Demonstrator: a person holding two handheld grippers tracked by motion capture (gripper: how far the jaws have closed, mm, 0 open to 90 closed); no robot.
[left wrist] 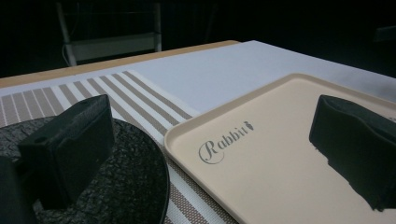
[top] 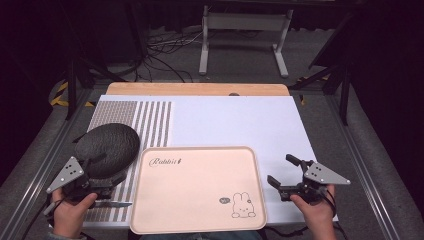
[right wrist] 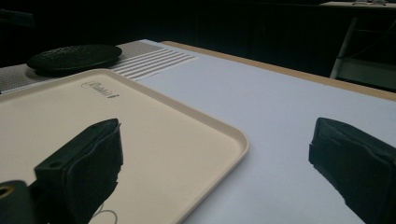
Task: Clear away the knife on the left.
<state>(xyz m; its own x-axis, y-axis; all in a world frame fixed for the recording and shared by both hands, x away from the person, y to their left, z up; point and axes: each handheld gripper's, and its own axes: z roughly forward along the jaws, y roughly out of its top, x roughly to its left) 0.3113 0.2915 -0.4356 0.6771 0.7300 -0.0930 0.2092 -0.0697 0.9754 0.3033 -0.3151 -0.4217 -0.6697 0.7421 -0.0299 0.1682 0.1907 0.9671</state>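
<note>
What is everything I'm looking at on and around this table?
tray: one, cream, rabbit drawing and the word Rabbit, near middle of the table.
round mat: one, black, textured, left of the tray on the striped placemat.
striped placemat: one, beige and white, left part of the table.
white sheet: one, covers most of the table.
metal stand: one, pale grey, on the floor beyond the table.
left gripper: one, black, open, beside the round mat.
right gripper: one, black, open, right of the tray.
</note>
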